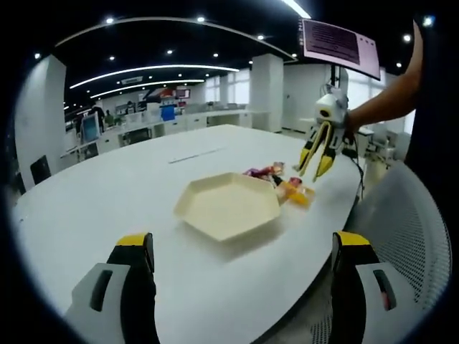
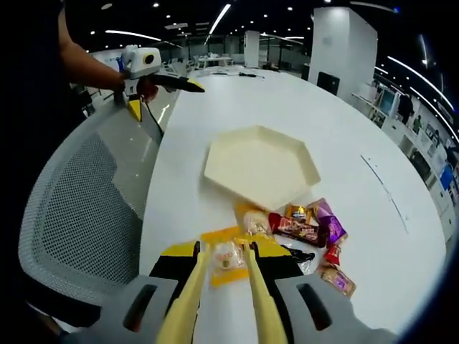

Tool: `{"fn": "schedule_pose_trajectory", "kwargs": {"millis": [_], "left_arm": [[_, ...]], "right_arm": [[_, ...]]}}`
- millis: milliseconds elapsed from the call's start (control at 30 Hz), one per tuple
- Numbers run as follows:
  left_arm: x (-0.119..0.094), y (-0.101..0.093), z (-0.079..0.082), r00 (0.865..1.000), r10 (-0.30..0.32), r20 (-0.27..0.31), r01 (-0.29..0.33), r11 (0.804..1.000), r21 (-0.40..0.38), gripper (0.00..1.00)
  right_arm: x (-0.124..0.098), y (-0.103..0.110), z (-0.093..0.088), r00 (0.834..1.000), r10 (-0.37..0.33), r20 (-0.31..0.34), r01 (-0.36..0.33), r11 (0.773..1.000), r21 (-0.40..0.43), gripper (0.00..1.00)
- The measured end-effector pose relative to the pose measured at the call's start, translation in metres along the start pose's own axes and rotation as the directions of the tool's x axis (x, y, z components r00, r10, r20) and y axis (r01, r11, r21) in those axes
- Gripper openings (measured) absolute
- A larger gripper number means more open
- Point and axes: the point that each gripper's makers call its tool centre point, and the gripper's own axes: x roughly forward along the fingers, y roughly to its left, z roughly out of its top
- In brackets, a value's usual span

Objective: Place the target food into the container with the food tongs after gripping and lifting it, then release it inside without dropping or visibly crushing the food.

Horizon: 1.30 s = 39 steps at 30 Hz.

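opposing views, both facing tray [image 1: 228,206]

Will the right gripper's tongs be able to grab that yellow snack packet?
Probably yes. The tongs sit open on either side of the yellow snack packet, with nothing between them.

Yellow-wrapped snack [image 2: 228,262] lies flat between tong tips [image 2: 222,259], seemingly ungripped; cream hexagonal tray [image 2: 301,161] beyond.

left gripper [image 1: 240,247]: jaws wide apart, level | right gripper [image 2: 222,287]: holds yellow tongs, tips apart | bare forearm [image 1: 384,100] extended
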Motion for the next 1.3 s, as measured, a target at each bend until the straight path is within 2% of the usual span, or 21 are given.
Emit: {"fn": "schedule_pose_trajectory", "kwargs": {"millis": [167,500,767,1067,1200,1300], "left_arm": [[0.0,0.0,-0.002,1.0,-0.001,-0.011,0.001,1.0,-0.013,1.0],[-0.002,0.008,0.002,1.0,0.028,0.013,-0.028,0.999,-0.023,0.99],[-0.002,0.008,0.002,0.999,0.031,0.011,-0.031,0.999,-0.02,0.99],[-0.002,0.01,0.003,0.999,0.042,0.016,-0.042,0.999,-0.015,0.98],[-0.002,0.009,0.002,0.999,0.041,0.008,-0.041,0.999,-0.018,0.98],[-0.002,0.008,0.002,0.999,0.039,0.008,-0.039,0.999,-0.015,0.98]], "right_arm": [[0.007,-0.002,-0.006,1.0,-0.001,-0.026,0.0,1.0,-0.028,0.28],[0.019,-0.001,-0.012,0.998,0.022,-0.051,-0.024,0.999,-0.047,0.28],[0.027,0.004,-0.02,0.996,0.037,-0.08,-0.042,0.997,-0.059,0.29],[0.032,0.006,-0.021,0.993,0.043,-0.11,-0.053,0.995,-0.09,0.29],[0.037,0.009,-0.021,0.99,0.046,-0.133,-0.065,0.988,-0.14,0.29],[0.037,0.009,-0.021,0.989,0.051,-0.138,-0.069,0.989,-0.134,0.29]]}}
